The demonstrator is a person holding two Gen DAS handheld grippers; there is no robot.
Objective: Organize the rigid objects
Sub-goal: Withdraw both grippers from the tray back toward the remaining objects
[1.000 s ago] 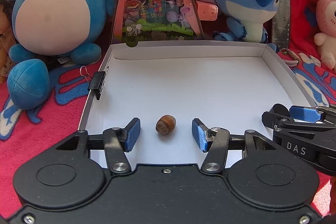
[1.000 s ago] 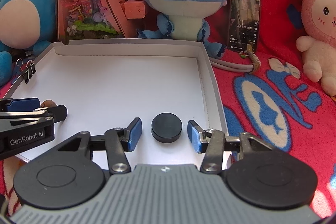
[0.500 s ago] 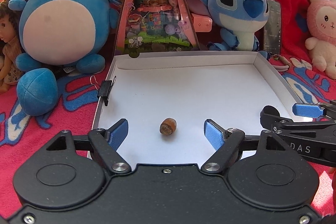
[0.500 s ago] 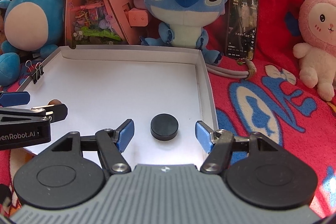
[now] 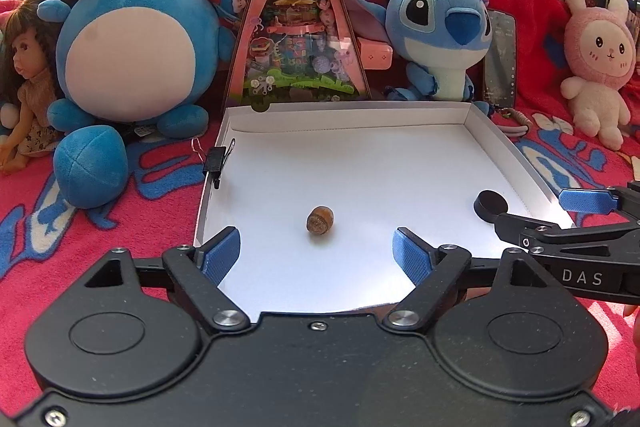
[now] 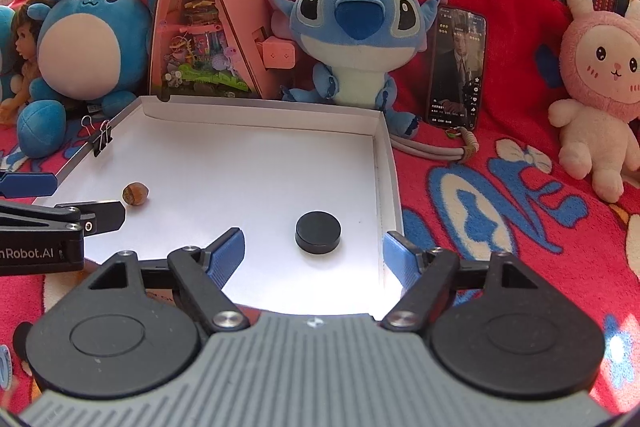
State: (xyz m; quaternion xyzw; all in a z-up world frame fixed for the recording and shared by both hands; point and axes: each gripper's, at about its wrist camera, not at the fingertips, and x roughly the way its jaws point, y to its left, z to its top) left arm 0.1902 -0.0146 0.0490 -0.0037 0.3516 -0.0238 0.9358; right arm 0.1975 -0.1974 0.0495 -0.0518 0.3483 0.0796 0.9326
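Observation:
A brown acorn-like nut (image 5: pixel 320 220) lies on the floor of the white shallow box (image 5: pixel 360 115), just ahead of my open, empty left gripper (image 5: pixel 318 255). It also shows in the right wrist view (image 6: pixel 135 193). A black round disc (image 6: pixel 318 237) lies in the box (image 6: pixel 384 163) near its right wall, ahead of my open, empty right gripper (image 6: pixel 313 254). The disc shows in the left wrist view (image 5: pixel 490 203), partly behind the right gripper's finger.
A black binder clip (image 5: pixel 216 159) grips the box's left wall. Plush toys, a pink triangular toy house (image 5: pixel 298 39), a doll (image 5: pixel 28 79) and a phone (image 6: pixel 456 67) stand behind the box on a red blanket. A grey cord (image 6: pixel 436 150) lies right of the box.
Both grippers have opened wider and pulled back from the box. The nut and the disc stay on the box floor, now farther ahead of the fingers.

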